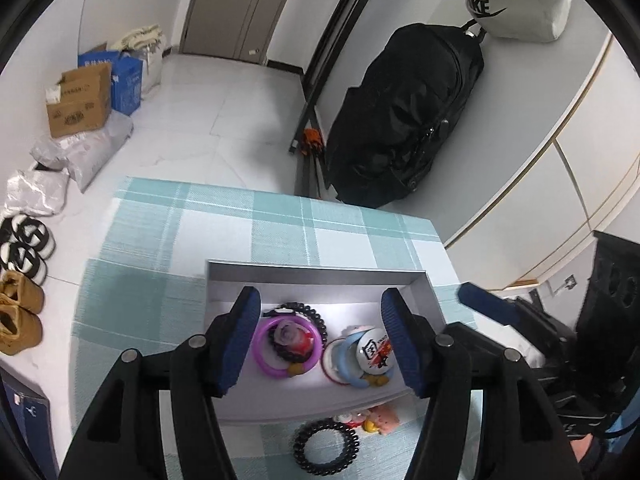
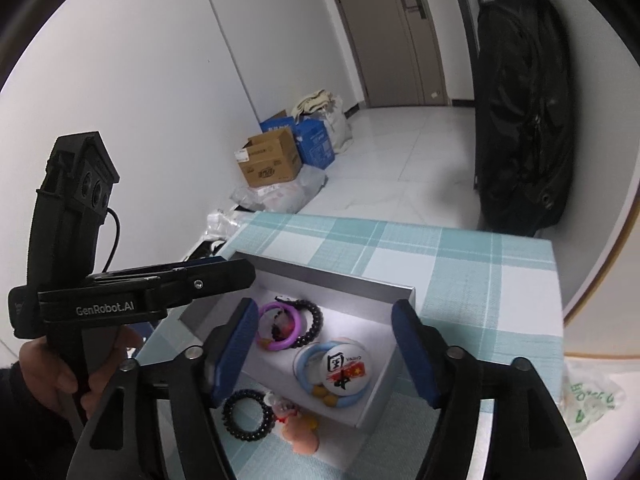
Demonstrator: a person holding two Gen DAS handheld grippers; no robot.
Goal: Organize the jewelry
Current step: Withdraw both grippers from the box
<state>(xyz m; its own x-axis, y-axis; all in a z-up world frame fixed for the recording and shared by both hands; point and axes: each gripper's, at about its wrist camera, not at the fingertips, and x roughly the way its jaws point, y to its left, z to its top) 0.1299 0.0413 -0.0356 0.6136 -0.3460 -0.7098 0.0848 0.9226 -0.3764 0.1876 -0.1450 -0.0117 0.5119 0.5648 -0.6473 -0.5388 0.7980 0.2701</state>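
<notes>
The left gripper [image 1: 320, 336] was found with jaws spread wide and nothing held; between its pads were seen a purple ring [image 1: 286, 346] and a printed badge [image 1: 374, 354], both lying inside the grey box [image 1: 316, 274]. The right gripper [image 2: 324, 346] was likewise spread wide and empty, the same box [image 2: 376, 408] framed between its jaws. A black spiral hair tie [image 1: 326, 448] was noted on the checked cloth [image 1: 280, 224], nearer than the box, below the jaws.

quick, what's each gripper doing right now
left gripper: open, holding nothing, over the box.
right gripper: open, holding nothing, over the same box.
</notes>
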